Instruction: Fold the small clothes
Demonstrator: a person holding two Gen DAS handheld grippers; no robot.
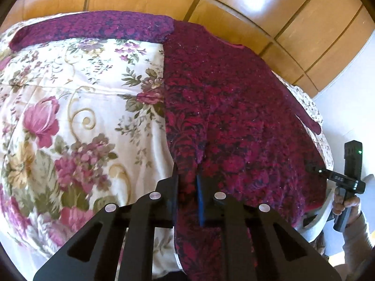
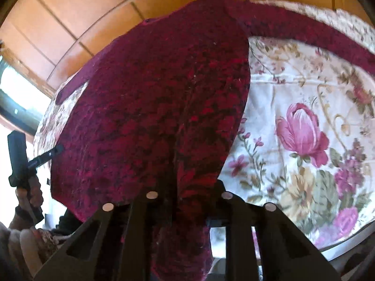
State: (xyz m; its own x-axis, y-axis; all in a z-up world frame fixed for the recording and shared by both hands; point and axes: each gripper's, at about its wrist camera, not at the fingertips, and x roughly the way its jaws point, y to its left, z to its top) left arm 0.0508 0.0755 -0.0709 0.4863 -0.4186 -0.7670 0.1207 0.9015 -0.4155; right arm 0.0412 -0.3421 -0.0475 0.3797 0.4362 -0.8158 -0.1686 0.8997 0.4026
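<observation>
Clearly, a dark red patterned sweater (image 1: 234, 107) was spread flat over a floral bedspread (image 1: 70, 117) on a bed, its body lying to one side and one long sleeve (image 1: 93, 27) stretched out along the far edge of the bedspread. The other sleeve (image 1: 307, 119) was seen reaching towards the opposite edge.

In the left wrist view, the left hand-held gripper (image 1: 187, 182) was closed narrowly on the sweater's lower hem, with a fold of the knit pinched between a black finger and a blue pad (image 1: 200, 201). The right hand-held gripper (image 1: 314, 169) was also caught at the hem, at the sweater's other corner, and was held by a hand (image 1: 345, 205) in a pale sleeve.

In the right wrist view, the right hand-held gripper (image 2: 185, 187) was closed on a bunch of the same hem, the cloth hanging down between its fingers. The left hand-held gripper (image 2: 56, 151) was seen at the far corner, touching the sweater's edge. Wooden panelling (image 1: 257, 11) was visible behind the bed.
</observation>
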